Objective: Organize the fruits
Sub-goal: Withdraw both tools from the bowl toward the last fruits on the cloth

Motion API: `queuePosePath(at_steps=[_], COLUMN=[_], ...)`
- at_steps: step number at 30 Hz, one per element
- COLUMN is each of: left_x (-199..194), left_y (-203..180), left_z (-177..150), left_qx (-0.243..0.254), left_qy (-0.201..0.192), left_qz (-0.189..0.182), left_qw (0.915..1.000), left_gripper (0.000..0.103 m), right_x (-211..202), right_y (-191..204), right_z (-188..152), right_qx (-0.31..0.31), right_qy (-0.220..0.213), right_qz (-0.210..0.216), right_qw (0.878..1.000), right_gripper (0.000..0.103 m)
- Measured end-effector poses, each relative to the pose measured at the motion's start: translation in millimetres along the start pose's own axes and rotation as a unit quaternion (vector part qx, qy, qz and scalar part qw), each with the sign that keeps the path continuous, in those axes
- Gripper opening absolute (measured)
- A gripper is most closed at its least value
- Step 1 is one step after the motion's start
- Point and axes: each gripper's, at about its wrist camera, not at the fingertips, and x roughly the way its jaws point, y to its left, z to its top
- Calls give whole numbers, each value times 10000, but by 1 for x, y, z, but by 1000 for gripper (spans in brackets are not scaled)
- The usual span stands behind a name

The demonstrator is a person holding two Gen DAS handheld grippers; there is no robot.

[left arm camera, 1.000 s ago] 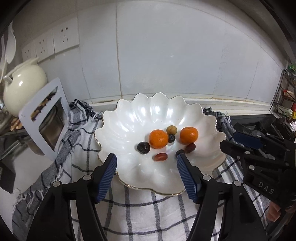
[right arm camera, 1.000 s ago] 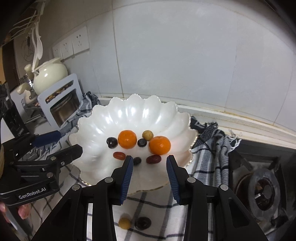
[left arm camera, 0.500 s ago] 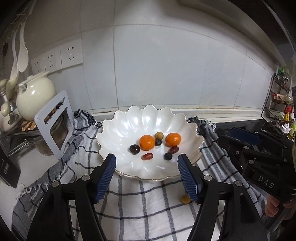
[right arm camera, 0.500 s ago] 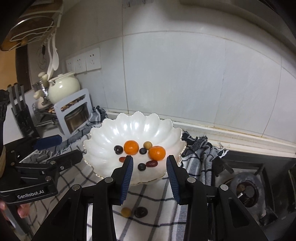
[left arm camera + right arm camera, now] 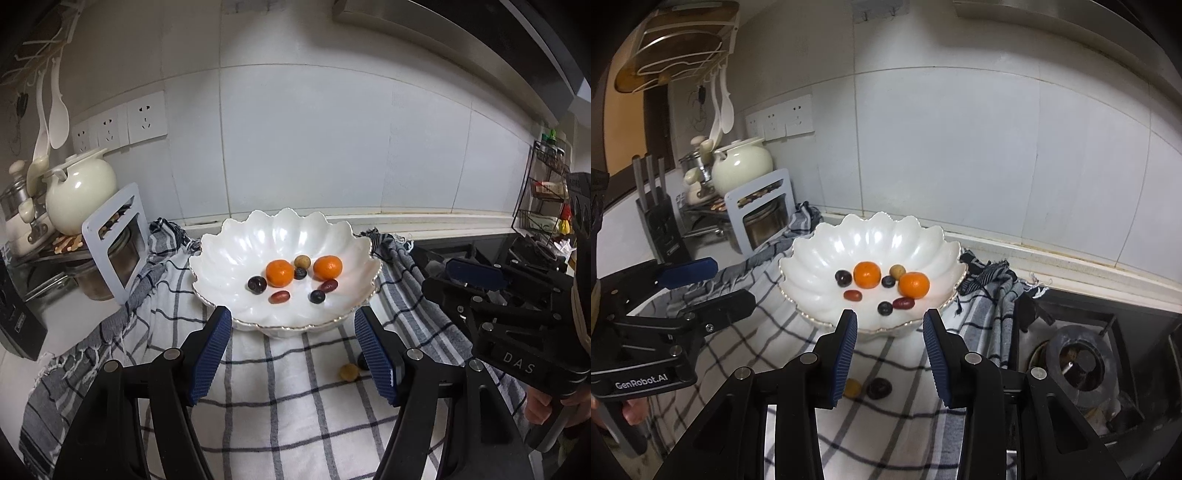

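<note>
So you held your left gripper [image 5: 293, 350] just in front of the white bowl [image 5: 236, 258], with its fingers wide apart and nothing between them. Left of the bowl stood a cream pot [image 5: 79, 192]. Inside the bowl lay two oranges [image 5: 279, 273], a tan fruit, and some small dark and red ones. In front of the bowl, on the checked cloth [image 5: 288, 406], sat a small yellow fruit [image 5: 852, 387] touching a dark fruit [image 5: 879, 388]. Your right gripper [image 5: 889, 354] hung over those two, fingers partly apart and holding nothing. Right of the bowl was the stove burner [image 5: 1078, 360].
</note>
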Motion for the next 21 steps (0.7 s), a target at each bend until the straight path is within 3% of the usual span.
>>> queuePosePath(at_steps=[14,21], left_x=[1,9], left_y=[-16,-24], left_z=[-23,-34], left_qx=[33,367], left_qy=[144,254], left_qz=[-128,-213], left_qw=[9998,9988], left_gripper=[69,68], right_x=[-1,6], right_y=[1,2], right_z=[-25,-33], right_qx=[-175,-359], right_qy=[280,452], right_qz=[277,346], right_qw=[9991,9977], right_gripper=[39,39])
